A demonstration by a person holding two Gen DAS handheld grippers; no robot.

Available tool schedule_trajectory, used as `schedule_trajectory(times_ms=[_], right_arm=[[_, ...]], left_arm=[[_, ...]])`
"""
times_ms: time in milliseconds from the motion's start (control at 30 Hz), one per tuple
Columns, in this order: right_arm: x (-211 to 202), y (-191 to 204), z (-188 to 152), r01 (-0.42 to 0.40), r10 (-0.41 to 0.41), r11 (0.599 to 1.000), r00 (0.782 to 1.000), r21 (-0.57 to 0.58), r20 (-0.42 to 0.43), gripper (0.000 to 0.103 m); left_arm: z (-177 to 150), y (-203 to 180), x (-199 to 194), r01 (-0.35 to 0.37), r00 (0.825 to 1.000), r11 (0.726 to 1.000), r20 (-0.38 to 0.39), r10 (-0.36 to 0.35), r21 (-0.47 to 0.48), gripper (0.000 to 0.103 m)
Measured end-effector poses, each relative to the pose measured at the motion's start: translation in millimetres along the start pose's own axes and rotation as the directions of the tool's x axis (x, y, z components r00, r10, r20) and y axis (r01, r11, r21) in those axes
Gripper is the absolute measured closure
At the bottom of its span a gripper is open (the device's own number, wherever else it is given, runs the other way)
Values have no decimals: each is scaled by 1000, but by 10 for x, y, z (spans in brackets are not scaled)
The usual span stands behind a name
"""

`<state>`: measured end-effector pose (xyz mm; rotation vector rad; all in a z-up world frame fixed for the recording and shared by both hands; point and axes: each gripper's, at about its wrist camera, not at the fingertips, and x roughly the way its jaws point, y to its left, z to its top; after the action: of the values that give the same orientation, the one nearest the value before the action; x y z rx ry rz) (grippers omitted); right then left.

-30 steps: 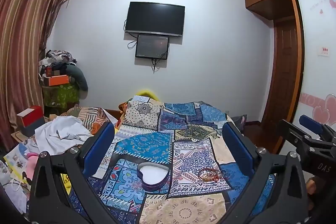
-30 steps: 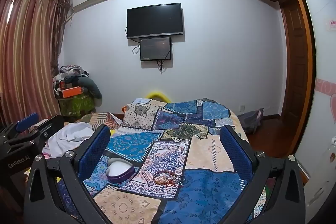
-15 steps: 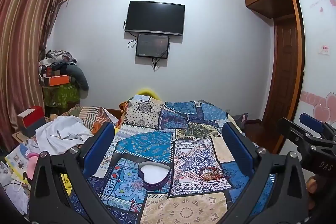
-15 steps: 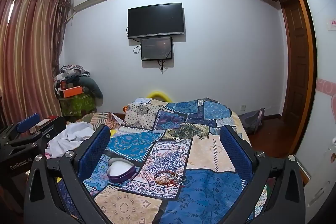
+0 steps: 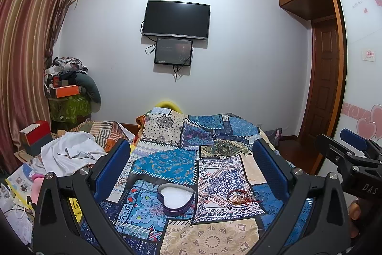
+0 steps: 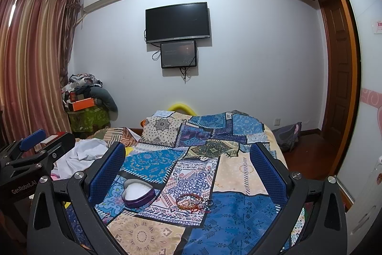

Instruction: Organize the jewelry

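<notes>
A purple heart-shaped box with a white lining lies open on the patchwork bedspread; it also shows in the right wrist view. A small pile of red and orange bracelets lies to its right, also in the right wrist view. My left gripper is open and empty, held above and short of the box. My right gripper is open and empty, above and short of the bracelets. Each gripper shows at the edge of the other's view.
White clothes and papers lie on the bed's left side. A red box and a stacked pile with an orange box stand at the left by the curtain. A TV hangs on the far wall. A wooden door is at the right.
Both views have shifted only slightly; the box and the bracelets lie where they were. Both grippers stay open.
</notes>
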<state>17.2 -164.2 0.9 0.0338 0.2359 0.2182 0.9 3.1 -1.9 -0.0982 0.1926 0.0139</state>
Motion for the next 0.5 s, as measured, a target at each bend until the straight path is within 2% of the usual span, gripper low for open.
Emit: schedule_trajectory(times_ms=[500], right_arm=[[-25,-5,29,-2,2,1000,1000,2,-1,0]], left_arm=[[-17,-5,-8,1,1000,1000,-2,-1,1,0]])
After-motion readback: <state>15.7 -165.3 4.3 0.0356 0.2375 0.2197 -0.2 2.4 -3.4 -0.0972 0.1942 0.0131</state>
